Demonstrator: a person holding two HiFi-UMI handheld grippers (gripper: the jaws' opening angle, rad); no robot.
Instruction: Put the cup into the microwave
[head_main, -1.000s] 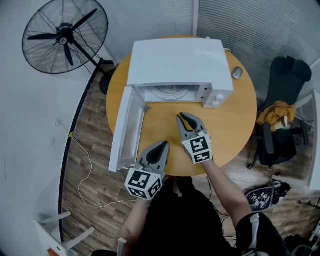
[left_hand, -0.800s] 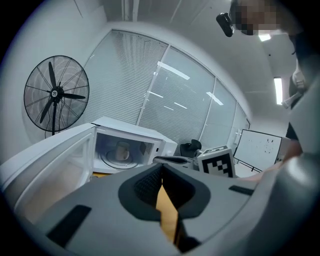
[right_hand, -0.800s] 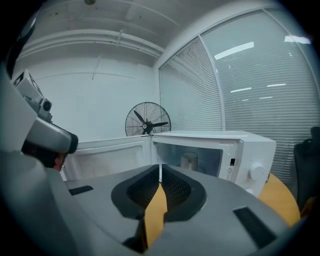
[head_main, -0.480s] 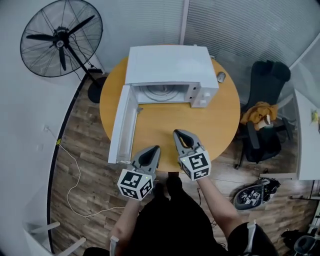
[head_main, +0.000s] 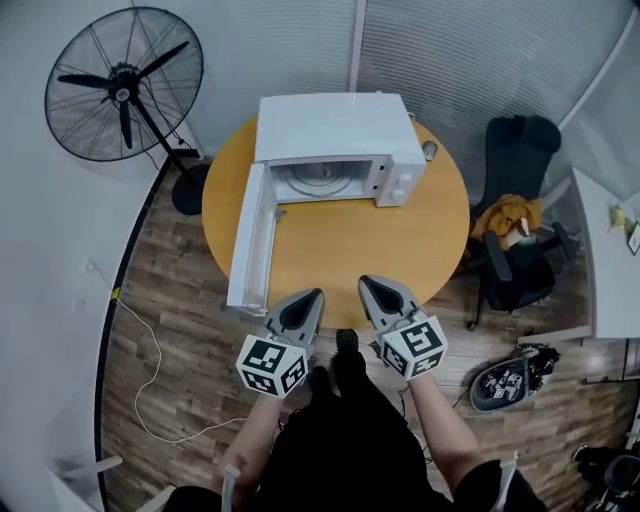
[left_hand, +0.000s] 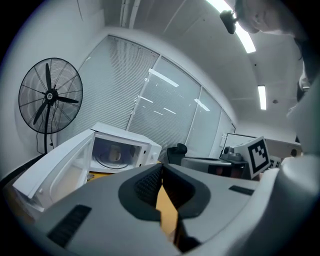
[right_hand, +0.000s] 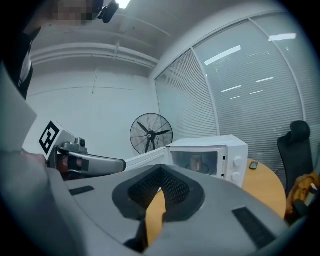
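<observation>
Cup, seemingly inside microwave; door reaches table edge.

My head camera looks steeply down from high above the round orange wooden table. In it the white box-shaped microwave lies at twelve o'clock, the black pedestal fan at ten and the black office chair at two. My left gripper and right gripper sit close under it at six.

Each gripper view rides low behind its own grey jaws and faces nearly level across the table. Both share the far-off microwave and fan. The left gripper view catches my right gripper at three, and the right gripper view catches my left at nine.
</observation>
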